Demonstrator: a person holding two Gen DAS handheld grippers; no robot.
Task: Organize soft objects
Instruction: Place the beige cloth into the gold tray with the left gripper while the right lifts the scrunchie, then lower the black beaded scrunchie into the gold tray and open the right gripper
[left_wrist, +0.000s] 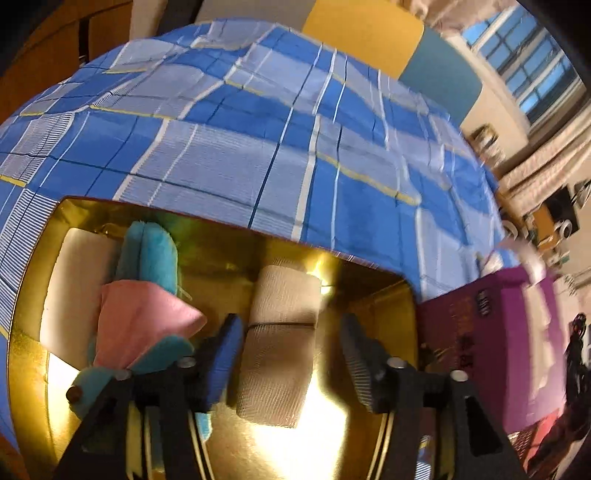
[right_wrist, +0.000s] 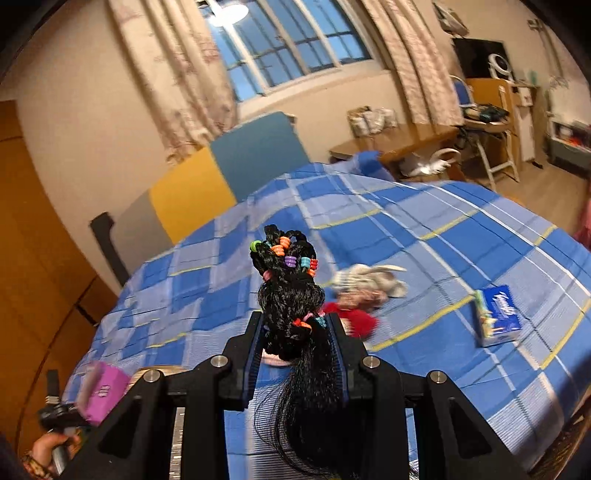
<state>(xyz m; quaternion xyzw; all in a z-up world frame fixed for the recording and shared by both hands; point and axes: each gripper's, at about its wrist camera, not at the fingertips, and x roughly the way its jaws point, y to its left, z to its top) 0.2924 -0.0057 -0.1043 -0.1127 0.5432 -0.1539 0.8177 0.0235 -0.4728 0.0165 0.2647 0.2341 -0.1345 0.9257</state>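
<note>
The left gripper (left_wrist: 291, 354) gapes over the shiny gold tray (left_wrist: 380, 299), its jaws apart astride a beige rolled cloth (left_wrist: 280, 339); the right gripper (right_wrist: 295, 347) clamps a black beaded hairpiece (right_wrist: 291, 295) above the blue checked bedspread (right_wrist: 443, 240).

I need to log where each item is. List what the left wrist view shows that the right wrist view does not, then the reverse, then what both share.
Left wrist view only: the open left gripper over a gold box holding a beige cloth roll and a pink and teal plush toy.

Right wrist view only: the right gripper shut on a black braided hairpiece, a tissue pack and a stuffed toy.

Both: the blue checked bedspread and a purple box.
</note>
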